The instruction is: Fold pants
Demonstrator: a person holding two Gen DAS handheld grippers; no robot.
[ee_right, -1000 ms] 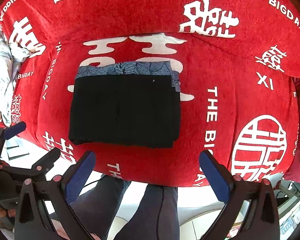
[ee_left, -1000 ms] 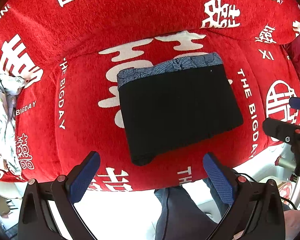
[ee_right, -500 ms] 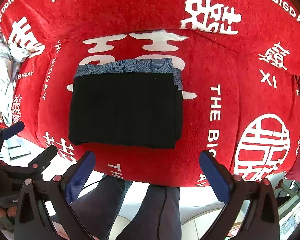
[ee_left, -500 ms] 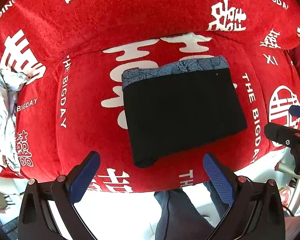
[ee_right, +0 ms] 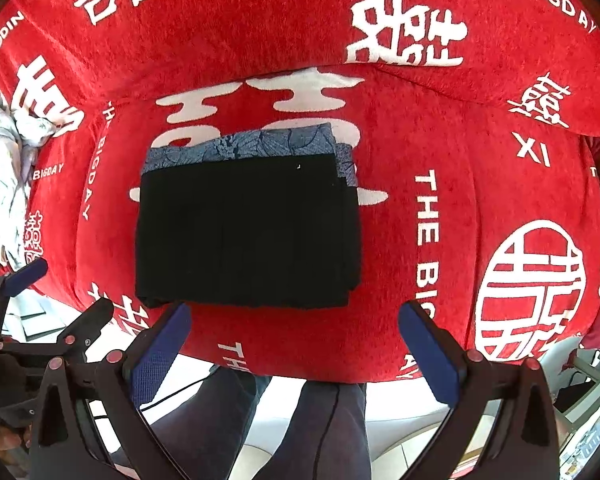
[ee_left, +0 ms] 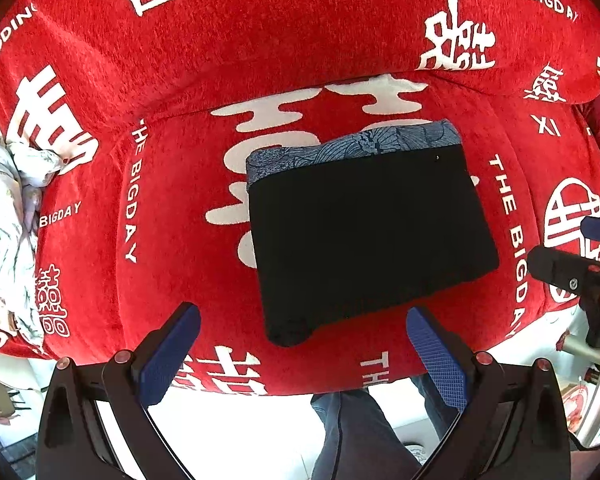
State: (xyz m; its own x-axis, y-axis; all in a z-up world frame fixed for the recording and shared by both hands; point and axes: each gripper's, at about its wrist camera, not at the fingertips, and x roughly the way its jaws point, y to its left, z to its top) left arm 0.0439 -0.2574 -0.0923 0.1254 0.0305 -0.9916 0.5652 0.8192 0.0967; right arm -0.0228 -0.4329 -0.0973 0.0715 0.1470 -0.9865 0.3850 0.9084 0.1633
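The black pants (ee_left: pixel 372 236) lie folded into a flat rectangle on the red sofa seat (ee_left: pixel 172 208); they also show in the right wrist view (ee_right: pixel 248 232). A blue patterned folded garment (ee_left: pixel 352 148) lies under them, its far edge sticking out (ee_right: pixel 244 144). My left gripper (ee_left: pixel 300 352) is open and empty, held above the seat's front edge, near the pants' front corner. My right gripper (ee_right: pixel 296 348) is open and empty, just in front of the pants. Each gripper shows at the edge of the other's view.
The sofa cover is red with white characters and lettering, and its backrest (ee_right: pixel 260 20) rises behind the seat. A pale floral cloth (ee_left: pixel 4 220) is bunched at the seat's left end. The person's dark-trousered legs (ee_right: pixel 300 424) stand before the sofa on a light floor.
Both grippers have drifted slightly, so the pants sit a little lower and further right in the views. The pants have not moved. Both grippers stayed open.
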